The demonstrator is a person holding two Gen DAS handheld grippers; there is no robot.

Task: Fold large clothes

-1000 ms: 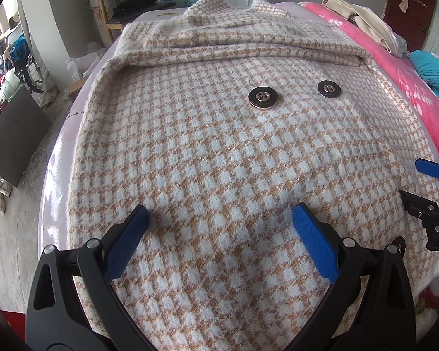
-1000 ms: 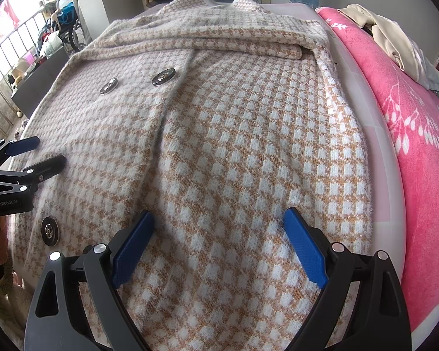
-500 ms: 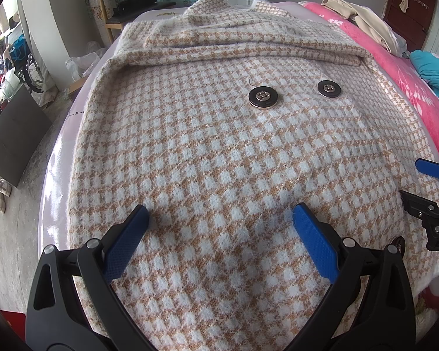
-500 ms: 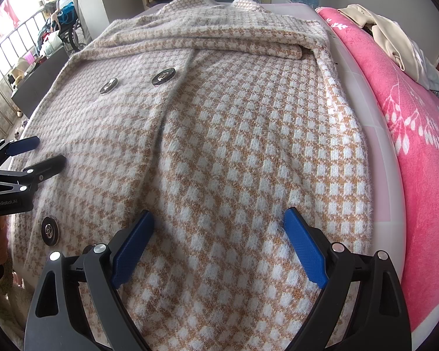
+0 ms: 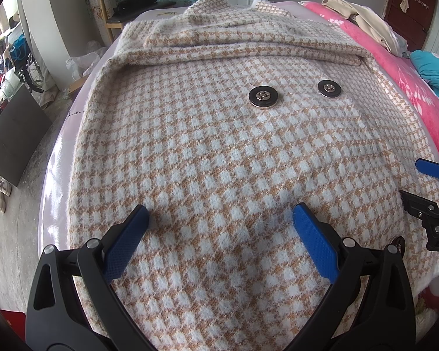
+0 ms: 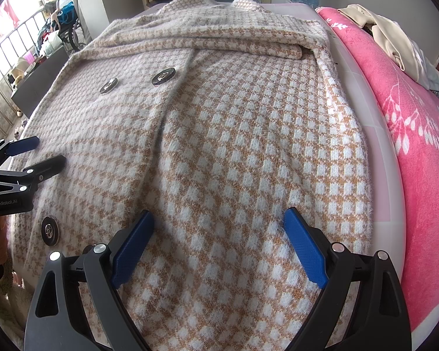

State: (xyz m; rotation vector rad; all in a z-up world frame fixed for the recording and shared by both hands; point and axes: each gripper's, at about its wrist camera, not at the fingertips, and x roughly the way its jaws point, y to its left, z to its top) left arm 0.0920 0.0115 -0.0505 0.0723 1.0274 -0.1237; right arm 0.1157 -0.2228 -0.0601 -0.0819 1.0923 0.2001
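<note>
Nothing has moved since a second ago. Both my left gripper [image 5: 219, 213] and right gripper [image 6: 218, 219] hover wide open, empty, just above the checked coat [image 5: 219, 152] spread beneath them.

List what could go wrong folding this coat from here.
1. Both the left gripper and the right gripper are open over the flat middle of the coat; closing there may pinch a bump rather than an edge.
2. The folded sleeve lies loose across the top and may slide out when the coat is lifted.
3. The large buttons could end up inside a fold and leave a lump.
</note>
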